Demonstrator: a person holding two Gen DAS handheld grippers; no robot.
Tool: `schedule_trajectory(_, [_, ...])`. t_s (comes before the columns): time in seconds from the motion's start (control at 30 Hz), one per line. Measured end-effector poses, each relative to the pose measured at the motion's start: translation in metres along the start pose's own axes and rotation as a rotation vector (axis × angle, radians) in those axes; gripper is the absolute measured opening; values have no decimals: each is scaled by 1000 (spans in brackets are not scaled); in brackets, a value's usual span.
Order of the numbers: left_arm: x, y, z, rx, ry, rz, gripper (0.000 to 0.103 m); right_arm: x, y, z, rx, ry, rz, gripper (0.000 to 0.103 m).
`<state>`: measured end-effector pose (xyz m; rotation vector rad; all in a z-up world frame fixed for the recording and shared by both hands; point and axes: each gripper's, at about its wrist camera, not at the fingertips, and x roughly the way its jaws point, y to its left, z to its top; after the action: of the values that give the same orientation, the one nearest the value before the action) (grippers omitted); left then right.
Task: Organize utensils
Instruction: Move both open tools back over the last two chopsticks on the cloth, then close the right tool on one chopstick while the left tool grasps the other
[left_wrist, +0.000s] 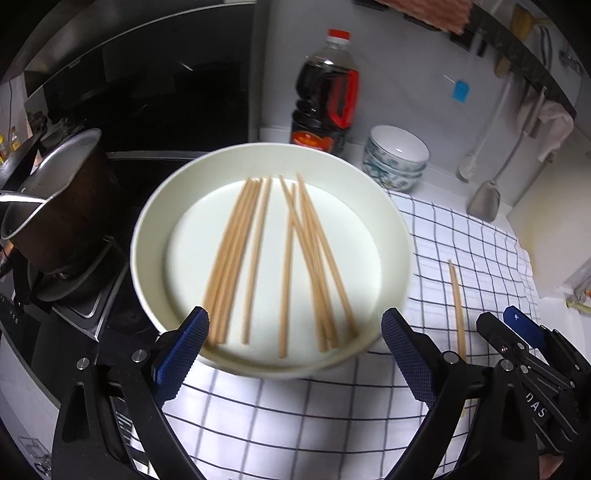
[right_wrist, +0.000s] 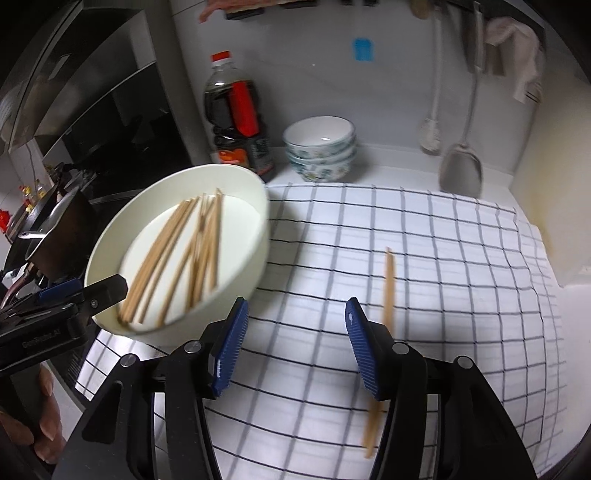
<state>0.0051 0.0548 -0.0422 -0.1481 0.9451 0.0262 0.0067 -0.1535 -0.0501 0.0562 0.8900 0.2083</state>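
**Chopsticks in the bowl, one stray on the cloth**

At my far left a dark metal pot sits on the stove, just beside the white bowl. My left claw is spread wide and holds nothing; its two blue pads sit either side of the bowl's near rim, which fills the gap between them. From the right wrist view the left claw has one tip over the rim at the bowl's near-left edge; I cannot tell whether it touches. The bowl rests on the checked cloth spread over the worktop, and in both views it is blurred. Inside it lie the chopsticks, a tight bundle on the left and a looser, crossed bundle on the right, their near ends pointing toward my left claw.

Behind the bowl stands a dark sauce bottle with a red cap, and to its right a stack of patterned bowls, both off the cloth by the wall.

Further right, a single chopstick lies alone on the cloth, well apart from the white bowl. My right claw is also open and empty, hovering above the cloth. That single chopstick runs lengthwise just outside the right finger; part of it is hidden behind that finger and it reappears below. It is not between the pads.

On the wall at far right hang a spatula and a white brush.
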Motion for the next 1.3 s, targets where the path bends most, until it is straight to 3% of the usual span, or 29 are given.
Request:
schedule_trajectory(0.4, [3, -54, -30, 75, 9, -52, 93, -3, -59, -36, 49, 31, -93, 53])
schedule_trajectory(0.67, [2, -84, -47, 135, -13, -95, 93, 22, -87, -59, 63, 85, -135, 53])
schedule_trajectory(1.3, [18, -99, -64, 171, 33, -78, 93, 55, -84, -79, 1, 103, -123, 53])
